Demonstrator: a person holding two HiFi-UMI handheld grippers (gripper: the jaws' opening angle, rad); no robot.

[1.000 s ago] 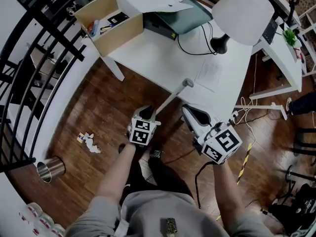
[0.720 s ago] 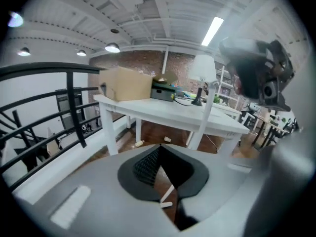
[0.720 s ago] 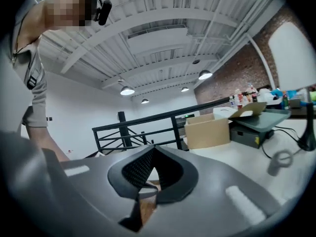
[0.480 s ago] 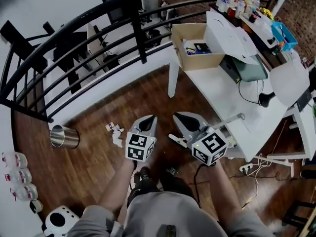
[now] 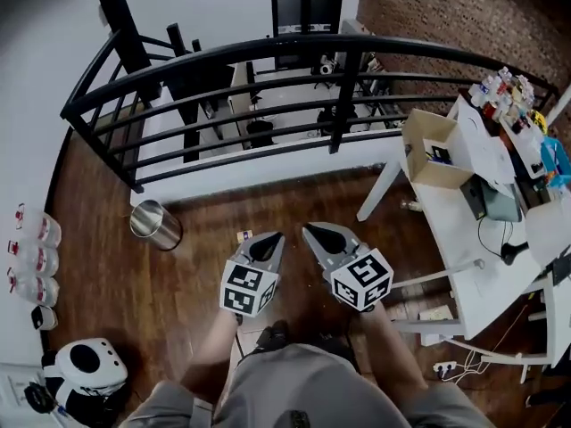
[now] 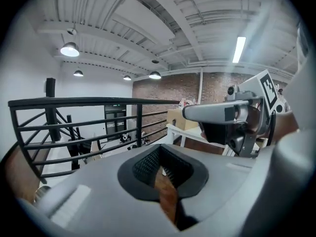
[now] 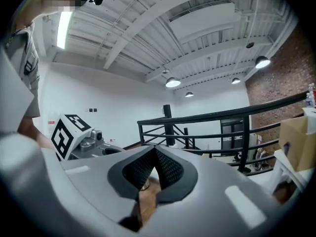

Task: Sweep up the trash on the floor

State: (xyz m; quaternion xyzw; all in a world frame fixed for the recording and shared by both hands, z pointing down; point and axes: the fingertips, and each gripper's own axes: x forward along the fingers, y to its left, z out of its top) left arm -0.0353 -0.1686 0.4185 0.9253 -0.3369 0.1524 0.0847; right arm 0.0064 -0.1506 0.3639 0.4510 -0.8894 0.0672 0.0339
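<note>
Whole view's swung off the desk toward the railing, both hands riding along. Left gripper and right gripper sit side by side, fingers pressed together on nothing, probably just in transit. Only the head view catches the trash, a scrap on the floor just past the left gripper; both gripper views look over the rail.

Glossy wood floor, shiny metal bin.

We are on a mezzanine in a loft office or workshop. Black railing across upper frame, brick wall upper right. Cluttered white desk at right, wood floor below. Ribbed industrial ceiling, pendant lamps.
</note>
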